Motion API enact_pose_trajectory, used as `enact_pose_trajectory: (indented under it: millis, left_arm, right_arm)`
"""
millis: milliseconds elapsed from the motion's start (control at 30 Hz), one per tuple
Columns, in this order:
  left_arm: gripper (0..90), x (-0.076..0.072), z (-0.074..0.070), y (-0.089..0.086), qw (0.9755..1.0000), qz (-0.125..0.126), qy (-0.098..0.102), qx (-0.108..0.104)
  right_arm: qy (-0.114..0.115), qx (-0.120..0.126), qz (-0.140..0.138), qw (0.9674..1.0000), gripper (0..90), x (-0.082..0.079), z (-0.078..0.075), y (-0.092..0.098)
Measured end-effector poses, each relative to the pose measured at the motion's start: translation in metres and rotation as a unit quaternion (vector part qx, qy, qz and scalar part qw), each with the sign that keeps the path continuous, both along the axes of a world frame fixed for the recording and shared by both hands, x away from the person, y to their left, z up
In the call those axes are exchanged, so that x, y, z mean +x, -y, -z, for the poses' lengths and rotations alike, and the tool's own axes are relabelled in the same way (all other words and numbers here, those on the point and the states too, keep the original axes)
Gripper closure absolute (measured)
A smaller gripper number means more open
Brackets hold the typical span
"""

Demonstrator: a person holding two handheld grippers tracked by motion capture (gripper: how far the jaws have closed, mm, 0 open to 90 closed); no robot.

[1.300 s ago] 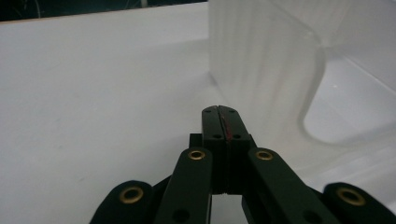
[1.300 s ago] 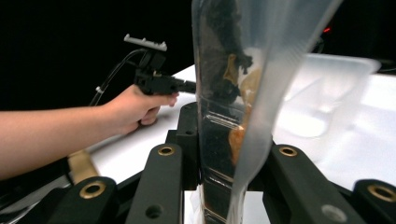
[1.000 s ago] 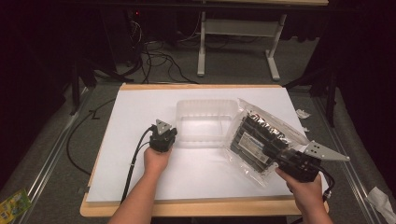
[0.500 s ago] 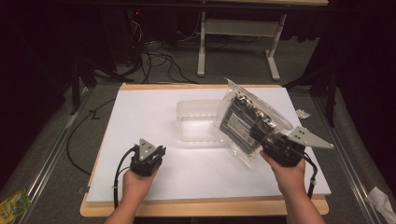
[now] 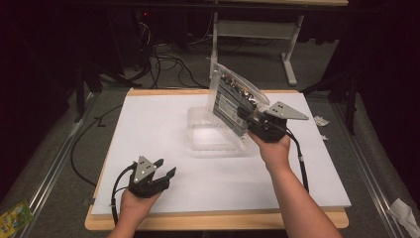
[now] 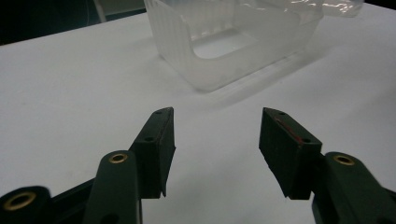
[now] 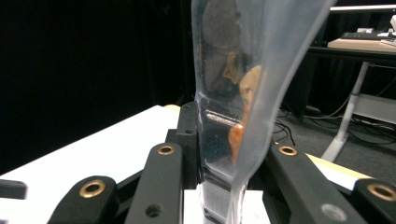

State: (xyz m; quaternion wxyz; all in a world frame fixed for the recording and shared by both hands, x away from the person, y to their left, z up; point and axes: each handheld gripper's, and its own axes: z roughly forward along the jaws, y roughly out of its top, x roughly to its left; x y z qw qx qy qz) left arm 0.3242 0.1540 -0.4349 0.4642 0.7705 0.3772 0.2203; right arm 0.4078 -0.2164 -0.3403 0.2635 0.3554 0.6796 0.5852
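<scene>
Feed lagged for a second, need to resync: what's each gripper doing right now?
Left gripper: open, nothing between its fingers, low over the white table.
Right gripper: closed on the clear plastic bag, holding it tilted up above the clear container.

No lettering I can read anywhere: the clear plastic bag of dark contents (image 5: 233,101) clamped in my right jaws carries marks too blurred to make out.
</scene>
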Motion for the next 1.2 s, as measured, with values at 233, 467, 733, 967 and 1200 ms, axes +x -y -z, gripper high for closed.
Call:
enact_pose_trajectory:
  millis: [233, 467, 733, 967, 1200]
  left_arm:
    - [45.6, 0.001, 0.000, -0.001, 1.0000, 0.004, -0.002, 0.001]
    - [45.6, 0.002, 0.000, 0.001, 1.0000, 0.005, 0.002, 0.004]
    - [45.6, 0.003, 0.001, 0.002, 1.0000, 0.006, 0.000, 0.004]
    - [45.5, 0.003, 0.001, 0.002, 1.0000, 0.007, -0.003, 0.004]
    - [45.9, 0.003, 0.001, 0.003, 0.9999, 0.010, -0.004, 0.004]
  right_arm:
    - [-0.001, -0.017, 0.003, 0.9999, 75.2, 0.023, 0.004, -0.012]
    - [0.002, -0.036, -0.002, 0.9993, 75.2, 0.041, 0.004, -0.026]
    - [-0.005, -0.052, -0.015, 0.9985, 75.2, 0.051, 0.006, -0.041]
    - [-0.011, -0.063, -0.015, 0.9979, 75.3, 0.061, 0.014, -0.053]
    - [-0.022, -0.069, -0.015, 0.9973, 75.3, 0.068, 0.024, -0.057]
